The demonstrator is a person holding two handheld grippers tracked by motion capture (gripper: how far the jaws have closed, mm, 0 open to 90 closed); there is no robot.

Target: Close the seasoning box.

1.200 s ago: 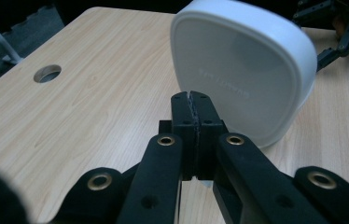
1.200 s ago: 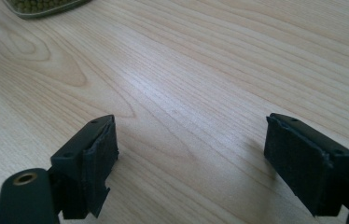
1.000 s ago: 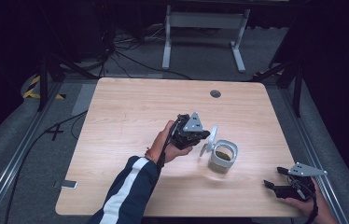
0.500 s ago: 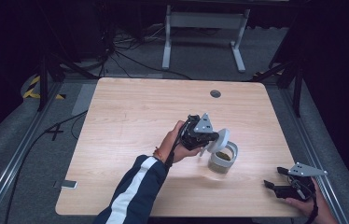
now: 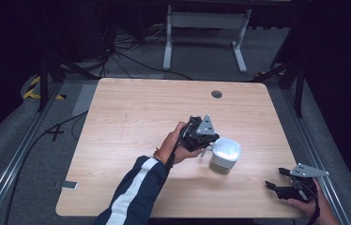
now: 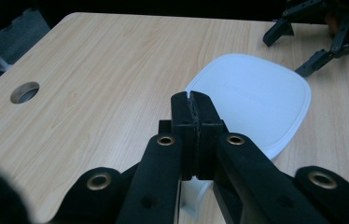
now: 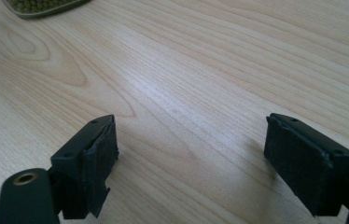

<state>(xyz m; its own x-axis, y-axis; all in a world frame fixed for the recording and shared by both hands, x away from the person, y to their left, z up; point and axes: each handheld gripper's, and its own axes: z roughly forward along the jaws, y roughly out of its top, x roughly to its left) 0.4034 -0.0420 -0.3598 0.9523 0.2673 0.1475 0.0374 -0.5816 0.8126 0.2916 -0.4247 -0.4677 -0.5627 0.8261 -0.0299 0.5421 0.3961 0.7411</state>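
Observation:
A white lid (image 5: 226,149) lies flat over a small container (image 5: 220,165) at the table's middle right. My left gripper (image 5: 206,146) is shut on the lid's edge tab from the left. In the left gripper view the jaws (image 6: 192,109) are pressed together over the white lid (image 6: 256,100), and a white tab (image 6: 195,193) shows beneath them. Near the front right corner my right gripper (image 5: 277,180) rests low and open. Between its spread jaws (image 7: 191,158) there is only bare wood. The rim of the container (image 7: 46,5), with green beans inside, shows at the top left of the right gripper view.
The wooden table (image 5: 131,122) has a round cable hole (image 5: 217,94) near its far edge. The right gripper (image 6: 322,32) shows beyond the lid in the left gripper view. Cables and a metal stand (image 5: 205,21) are on the floor behind.
The left gripper has moved right with the lid, which went from tilted beside the open container to flat over it. The right gripper has stayed put.

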